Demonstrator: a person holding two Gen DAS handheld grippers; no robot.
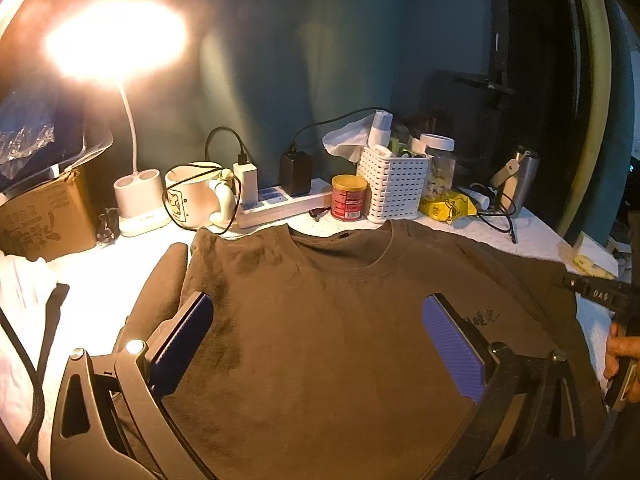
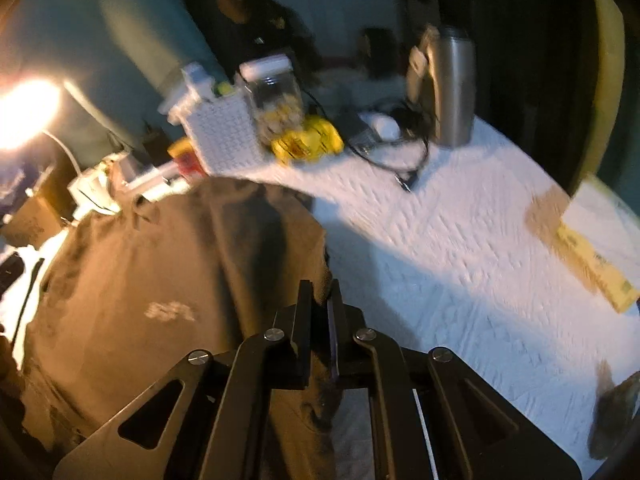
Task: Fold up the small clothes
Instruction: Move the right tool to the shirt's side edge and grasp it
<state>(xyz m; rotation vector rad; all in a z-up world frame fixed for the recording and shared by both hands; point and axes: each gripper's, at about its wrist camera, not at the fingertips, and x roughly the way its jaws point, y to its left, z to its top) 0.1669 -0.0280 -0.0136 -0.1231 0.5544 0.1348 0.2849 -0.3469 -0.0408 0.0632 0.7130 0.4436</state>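
A brown T-shirt [image 1: 320, 340] lies front up on the white table cover, collar toward the back. Its left sleeve [image 1: 160, 280] is spread out to the side. My left gripper [image 1: 320, 320] hovers open over the chest, its blue pads [image 1: 188, 340] wide apart with only flat cloth below them. In the right wrist view, my right gripper [image 2: 321, 294] is shut on the T-shirt [image 2: 140, 280] at its right edge, and the cloth there is gathered into a raised fold [image 2: 276, 240]. A hand [image 1: 618, 354] holding the right tool shows at the left wrist view's right edge.
Along the back stand a lit desk lamp [image 1: 132, 184], a mug [image 1: 192, 196], a power strip [image 1: 280, 204], a red can [image 1: 349, 198], a white basket [image 1: 394, 188], a yellow packet [image 1: 448, 206] and a steel flask [image 2: 452, 88]. A cardboard box [image 1: 44, 220] sits at the left. Bare white cover [image 2: 460, 260] lies to the right.
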